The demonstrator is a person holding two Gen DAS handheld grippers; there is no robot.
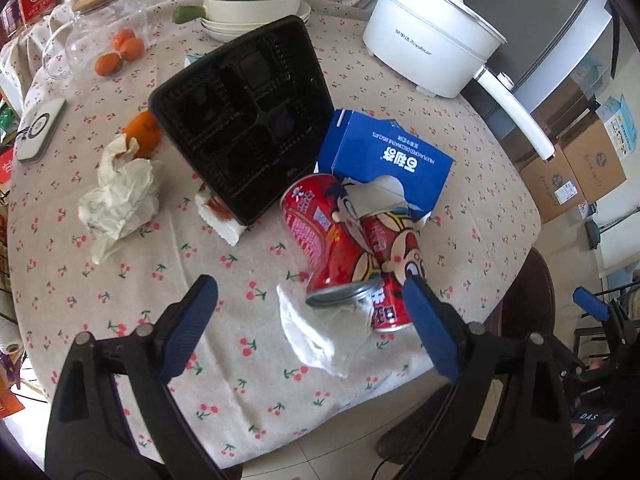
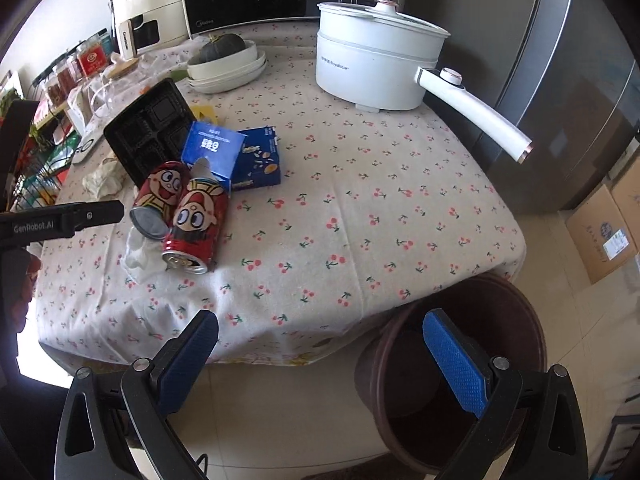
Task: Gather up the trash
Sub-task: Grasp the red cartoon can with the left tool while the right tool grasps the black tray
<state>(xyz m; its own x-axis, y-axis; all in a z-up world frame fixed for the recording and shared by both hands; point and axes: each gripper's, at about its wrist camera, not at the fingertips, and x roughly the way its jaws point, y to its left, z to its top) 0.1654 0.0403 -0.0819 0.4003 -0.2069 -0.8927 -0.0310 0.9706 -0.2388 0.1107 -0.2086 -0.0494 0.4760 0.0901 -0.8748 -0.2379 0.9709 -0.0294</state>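
Crumpled cream paper wrapper (image 1: 120, 196) lies at the left of the cherry-print cloth surface (image 1: 240, 360), beside a tilted black plastic compartment tray (image 1: 244, 120). Right of it, two dented red cartoon-printed cans (image 1: 340, 248) lie side by side on their sides, touching a white crumpled tissue (image 1: 324, 336) and a torn blue cardboard box (image 1: 384, 160). The left gripper (image 1: 312, 320) hangs above them, jaws spread wide, empty. The right gripper (image 2: 320, 356), equally wide and empty, hovers off the surface edge over a brown round plastic bin (image 2: 520, 320).
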